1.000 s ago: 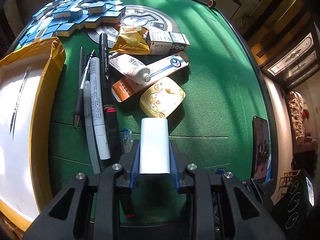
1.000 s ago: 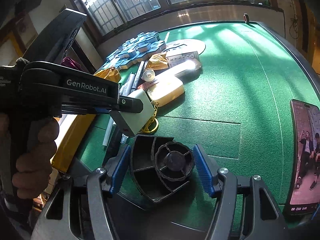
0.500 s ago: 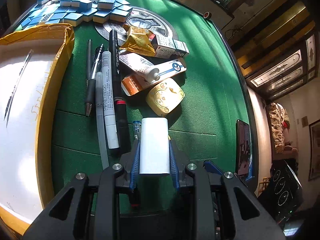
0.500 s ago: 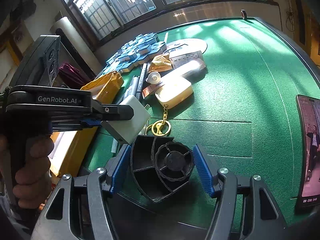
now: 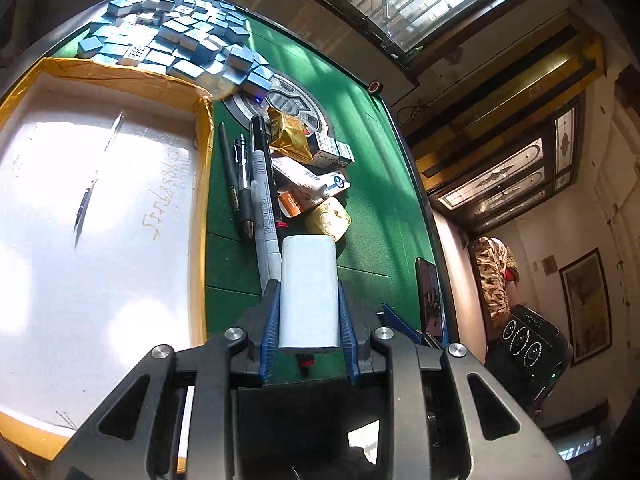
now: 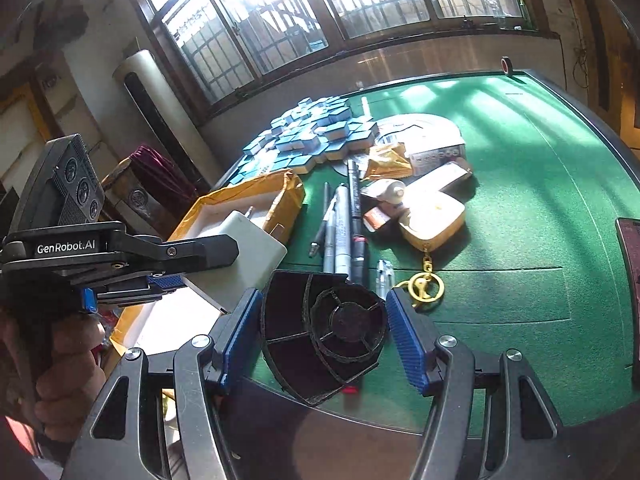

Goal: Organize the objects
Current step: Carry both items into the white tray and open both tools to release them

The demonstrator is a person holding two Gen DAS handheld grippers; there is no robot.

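The left tongs (image 5: 308, 312) clamp a white rounded plastic block (image 5: 308, 292) near the yellow-rimmed cardboard box (image 5: 202, 184); the right tongs (image 6: 324, 332) stand wide around a black divided plastic holder (image 6: 320, 332) (contact unclear). Pens (image 5: 260, 184), tubes and packets lie unsorted on the green bench (image 5: 372, 184).

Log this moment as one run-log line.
left tool: shut on white charger | right tool: shut on black holder | pens: on table
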